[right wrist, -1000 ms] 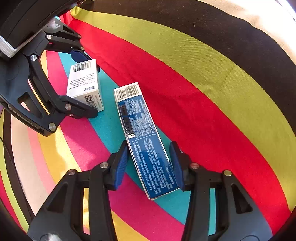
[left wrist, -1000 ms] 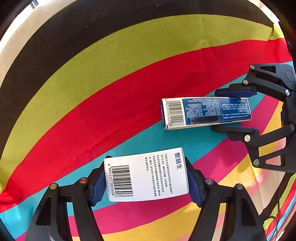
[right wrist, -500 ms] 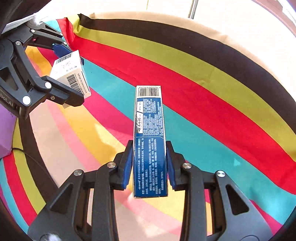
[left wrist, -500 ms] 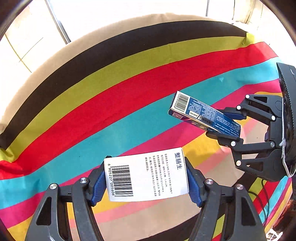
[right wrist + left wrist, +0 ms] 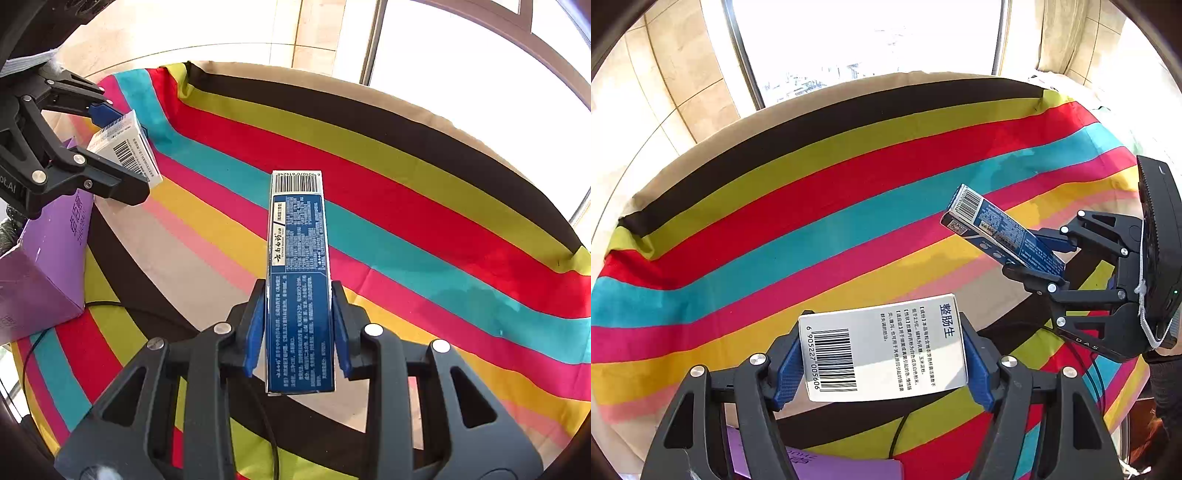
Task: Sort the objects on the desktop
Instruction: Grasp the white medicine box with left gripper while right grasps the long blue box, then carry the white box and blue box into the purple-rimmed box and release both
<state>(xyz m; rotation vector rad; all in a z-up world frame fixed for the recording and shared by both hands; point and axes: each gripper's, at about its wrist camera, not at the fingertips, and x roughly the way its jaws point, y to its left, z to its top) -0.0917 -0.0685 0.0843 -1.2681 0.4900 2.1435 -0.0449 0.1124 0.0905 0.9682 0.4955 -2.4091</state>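
Observation:
My left gripper (image 5: 882, 363) is shut on a white medicine box (image 5: 882, 350) with a barcode and holds it in the air above the striped cloth. My right gripper (image 5: 298, 325) is shut on a long blue box (image 5: 298, 280), also lifted clear of the cloth. In the left wrist view the blue box (image 5: 1001, 229) and the right gripper (image 5: 1039, 258) show at the right. In the right wrist view the white box (image 5: 127, 151) and the left gripper (image 5: 118, 147) show at the upper left.
A striped, many-coloured cloth (image 5: 812, 206) covers the table. An open purple box (image 5: 48, 251) stands at the table's left, below the left gripper; it also shows in the left wrist view (image 5: 831, 467). A black cable (image 5: 110, 306) runs over the cloth. Window and tiled wall lie behind.
Both grippers have risen from the cloth with their boxes and pulled back; the blue box was lying on the cloth a second ago. More of the table edge and window shows now.

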